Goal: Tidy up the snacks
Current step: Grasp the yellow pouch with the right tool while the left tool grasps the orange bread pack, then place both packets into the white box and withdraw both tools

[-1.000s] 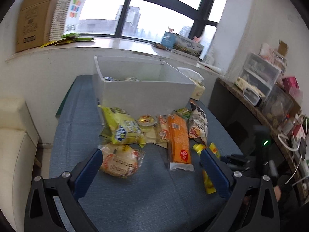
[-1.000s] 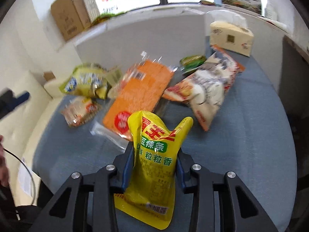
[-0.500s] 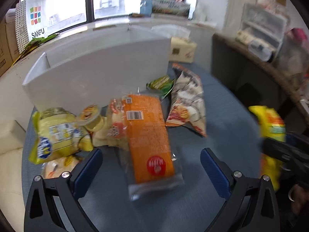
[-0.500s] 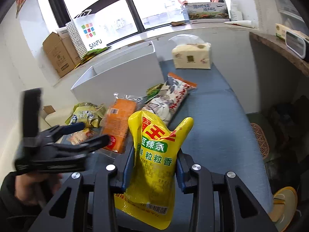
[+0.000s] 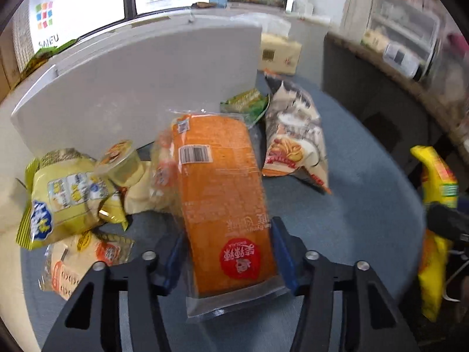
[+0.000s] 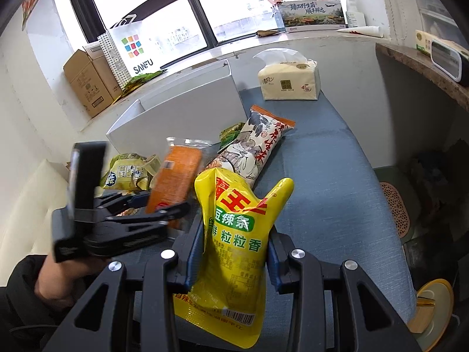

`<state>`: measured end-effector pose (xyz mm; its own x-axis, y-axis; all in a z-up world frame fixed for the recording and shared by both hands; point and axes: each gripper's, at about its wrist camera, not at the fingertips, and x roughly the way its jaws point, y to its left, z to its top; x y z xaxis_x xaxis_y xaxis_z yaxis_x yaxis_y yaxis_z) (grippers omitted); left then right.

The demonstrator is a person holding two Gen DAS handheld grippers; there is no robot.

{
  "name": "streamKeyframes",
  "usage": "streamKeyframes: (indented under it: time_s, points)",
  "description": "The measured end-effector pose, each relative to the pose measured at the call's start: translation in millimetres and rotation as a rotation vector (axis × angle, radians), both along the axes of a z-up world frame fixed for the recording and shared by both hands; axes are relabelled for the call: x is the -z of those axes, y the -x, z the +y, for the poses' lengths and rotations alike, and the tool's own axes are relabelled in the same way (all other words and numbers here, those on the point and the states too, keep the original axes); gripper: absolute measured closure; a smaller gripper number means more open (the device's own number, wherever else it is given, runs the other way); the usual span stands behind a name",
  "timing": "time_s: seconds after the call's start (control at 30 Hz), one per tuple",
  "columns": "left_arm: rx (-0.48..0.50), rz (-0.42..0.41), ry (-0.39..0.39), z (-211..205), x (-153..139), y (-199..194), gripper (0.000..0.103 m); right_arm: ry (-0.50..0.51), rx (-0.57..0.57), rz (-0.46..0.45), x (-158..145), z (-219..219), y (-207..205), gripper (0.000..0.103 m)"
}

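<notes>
Counting, snacks: eight are seen, seven on or at the table, one held up.
Orange pack [image 5: 225, 205]: one, lying lengthwise on the table, front of the pile.
Yellow pouch [image 6: 234, 252]: one, upright, lifted clear of the table.
Yellow-green bag [image 5: 67, 196]: one, left of the orange pack.
Round-cake pack [image 5: 85, 261]: one, below the yellow-green bag.
Jelly cup [image 5: 123, 161]: one, tilted, against the bin.
White bag [image 5: 296, 143]: one, right of the orange pack.
Green packet [image 5: 246, 102]: one, between bin and white bag.
Clear pack [image 5: 161, 173]: one, partly hidden under the orange pack.
Left gripper [image 5: 228, 255]: jaws have just been closing; blue pads are set against both sides of the orange pack.
Right gripper [image 6: 234, 252]: clamped on the yellow pouch.
Bin [image 5: 146, 88]: one, white, behind the snacks.
Table [image 5: 351, 205]: blue fabric top.
Tissue pack [image 6: 288, 80]: one, far end of the table.
Room: window, sill with boxes [image 6: 88, 82] and a paper bag [image 6: 132, 50].
</notes>
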<state>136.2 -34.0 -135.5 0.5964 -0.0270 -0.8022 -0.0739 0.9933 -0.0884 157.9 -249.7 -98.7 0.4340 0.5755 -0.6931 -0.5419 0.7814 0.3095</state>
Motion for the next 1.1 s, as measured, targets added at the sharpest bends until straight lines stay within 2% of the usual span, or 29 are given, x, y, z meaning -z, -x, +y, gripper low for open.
streamKeyframes:
  time_s: [0.23, 0.4, 0.5, 0.67, 0.73, 0.93, 1.1]
  points:
    - [-0.018, -0.141, 0.088, 29.2, -43.6, 52.4, 0.045, -0.003, -0.027, -0.012, -1.9, 10.1, 2.4, 0.062]
    - [-0.074, -0.243, 0.155, 65.3, -79.1, 72.9, 0.045, -0.033, -0.080, -0.032, -11.7, 30.7, -0.2, 0.062]
    - [-0.091, -0.284, 0.168, 88.0, -97.7, 74.4, 0.045, -0.051, -0.115, -0.063, -25.5, 48.9, -8.9, 0.062]
    - [-0.124, -0.338, 0.185, 129.5, -126.5, 53.0, 0.045, -0.055, -0.169, -0.153, -62.7, 90.3, -40.4, 0.062]
    - [-0.127, -0.349, 0.179, 141.0, -136.5, 32.5, 0.045, -0.075, -0.170, -0.186, -79.7, 107.6, -62.6, 0.062]
    - [-0.139, -0.315, 0.157, 175.2, -145.6, -41.0, 0.045, -0.093, -0.127, -0.184, -112.7, 167.1, -140.4, 0.062]
    - [-0.149, -0.256, 0.108, 183.0, -133.1, -88.6, 0.042, -0.011, -0.123, -0.123, -107.7, 220.7, -196.8, 0.062]
